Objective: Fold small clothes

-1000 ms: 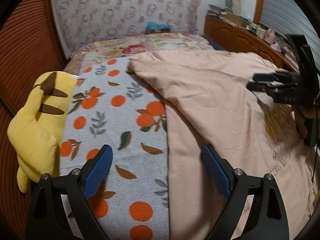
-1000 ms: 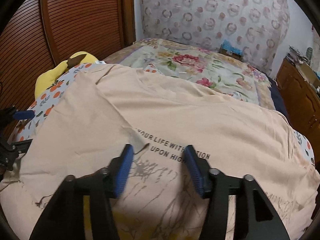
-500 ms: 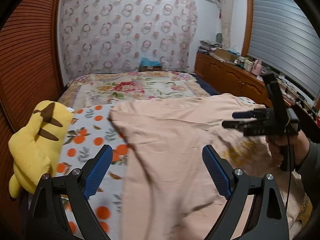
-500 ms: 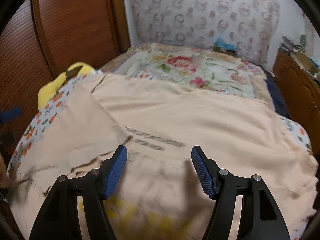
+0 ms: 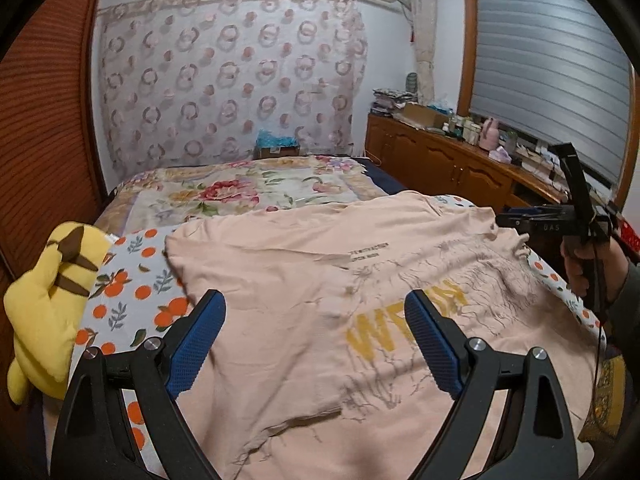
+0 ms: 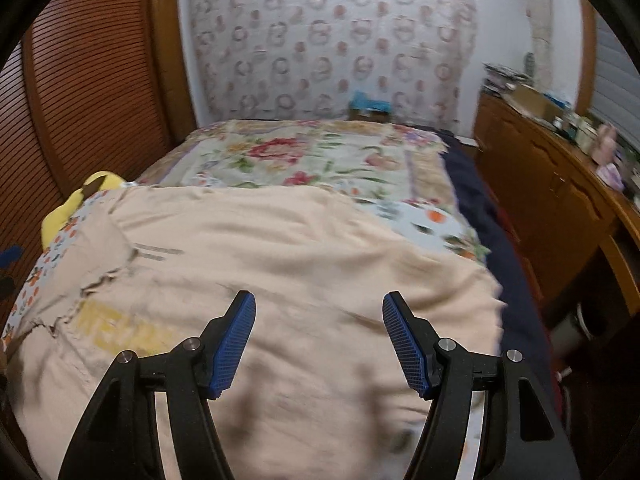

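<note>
A peach T-shirt (image 5: 304, 280) with yellow letters and dark print lies spread on the bed, its left side folded over the front. It also shows in the right wrist view (image 6: 304, 248). My left gripper (image 5: 316, 332) is open and empty, held above the shirt's near left part. My right gripper (image 6: 319, 340) is open and empty above the shirt's near right part. It also shows from the side in the left wrist view (image 5: 516, 220), over the shirt's right edge.
A yellow plush toy (image 5: 44, 300) lies at the bed's left edge on an orange-print sheet (image 5: 132, 300). A floral quilt (image 5: 248, 192) covers the far bed. A wooden cabinet (image 5: 448, 168) with clutter stands right. A slatted wooden door (image 6: 88, 92) is left.
Both grippers have lifted and tilted up from the shirt, so more of the room shows. My right gripper has opened wider and swung to the right. The shirt lies as before.
</note>
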